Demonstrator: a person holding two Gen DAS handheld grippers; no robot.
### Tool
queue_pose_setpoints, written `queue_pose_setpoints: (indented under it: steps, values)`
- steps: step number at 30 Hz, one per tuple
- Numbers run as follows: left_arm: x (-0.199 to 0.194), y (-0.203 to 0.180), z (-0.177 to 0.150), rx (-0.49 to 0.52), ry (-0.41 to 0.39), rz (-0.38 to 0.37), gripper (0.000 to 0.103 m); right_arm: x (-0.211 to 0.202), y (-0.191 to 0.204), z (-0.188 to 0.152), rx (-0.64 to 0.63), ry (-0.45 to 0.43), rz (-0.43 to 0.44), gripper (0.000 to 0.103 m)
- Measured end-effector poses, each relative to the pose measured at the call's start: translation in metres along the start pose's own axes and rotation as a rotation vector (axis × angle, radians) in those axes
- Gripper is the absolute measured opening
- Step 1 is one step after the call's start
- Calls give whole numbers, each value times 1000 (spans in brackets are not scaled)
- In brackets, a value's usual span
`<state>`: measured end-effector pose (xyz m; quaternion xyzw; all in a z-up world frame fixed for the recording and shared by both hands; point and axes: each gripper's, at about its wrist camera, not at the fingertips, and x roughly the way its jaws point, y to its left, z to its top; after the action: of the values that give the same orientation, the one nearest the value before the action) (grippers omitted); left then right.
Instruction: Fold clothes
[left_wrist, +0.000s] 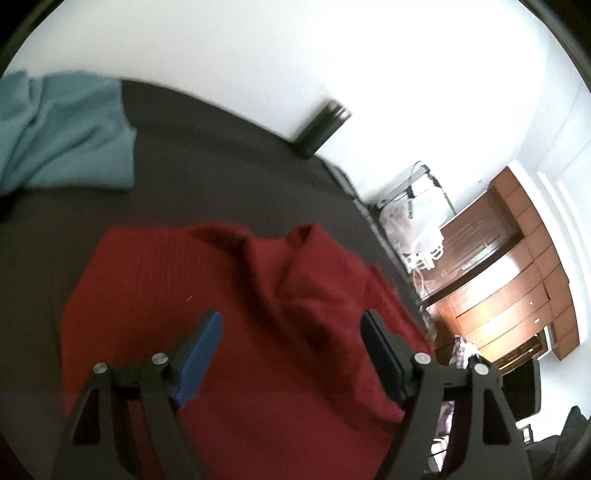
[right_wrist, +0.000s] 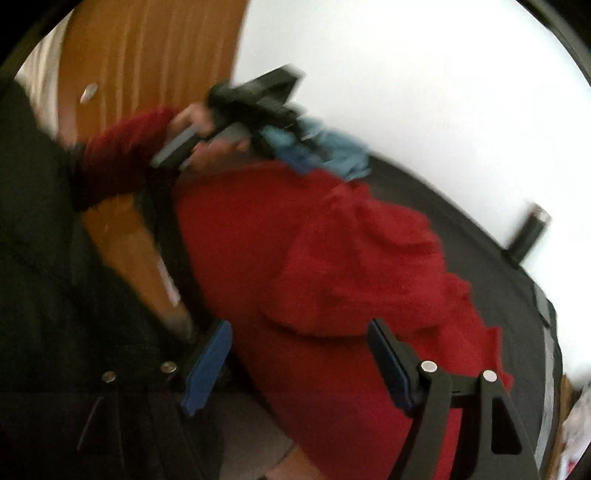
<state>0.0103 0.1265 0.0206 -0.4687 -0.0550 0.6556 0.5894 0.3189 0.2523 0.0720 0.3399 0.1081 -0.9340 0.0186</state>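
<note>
1. Left gripper (left_wrist: 291, 332): released, blue pads spread wide, nothing between them; hangs just above the red garment (left_wrist: 229, 325), no contact visible.
2. Right gripper (right_wrist: 299, 345): likewise released, pads apart, cloth beneath the gap but not pinched. View heavily blurred.
3. Red garment: spread on the dark surface (left_wrist: 229, 158), near half lying fairly flat, right side bunched into ridges and a raised fold. Ribbed knit by the look of the texture.
4. Handling, judged: soft, limp, light to moderate weight; no stiffness to hold a shape, so lifted parts will sag and drape. Knit likely grippy against the pads, low slip risk; not fragile. Thick bunched layers may be caught double by accident.
5. Where to take hold, judged: at a single-layer edge or corner, e.g. the flat near hem, one gripper per side; avoid the rumpled mound at right until smoothed.
6. Farther off: blue-grey cloth (left_wrist: 62, 133) crumpled at the far left of the surface, well apart from the red one.
7. Farthest: dark bottle (left_wrist: 325, 127) at the back edge against the white wall.
</note>
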Motion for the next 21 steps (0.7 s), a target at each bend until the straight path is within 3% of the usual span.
queue_pose_setpoints:
  steps: [3,7,11,15,21]
  values:
    - [16,-12,6,3,21,6,82,3,-29,11,127,-71,-58,78]
    - [49,-16,-2,-29,119,4,82,22,-53,24,283,-110,-132,78]
    - [73,-20,-26,-12,247,26,81,60,-58,26,330,-13,-133,78]
    - [58,-27,-50,71,250,60,81,101,-35,9,205,149,-149,78]
    - [42,-32,-68,105,251,48,81,101,-55,-17,314,144,-55,78]
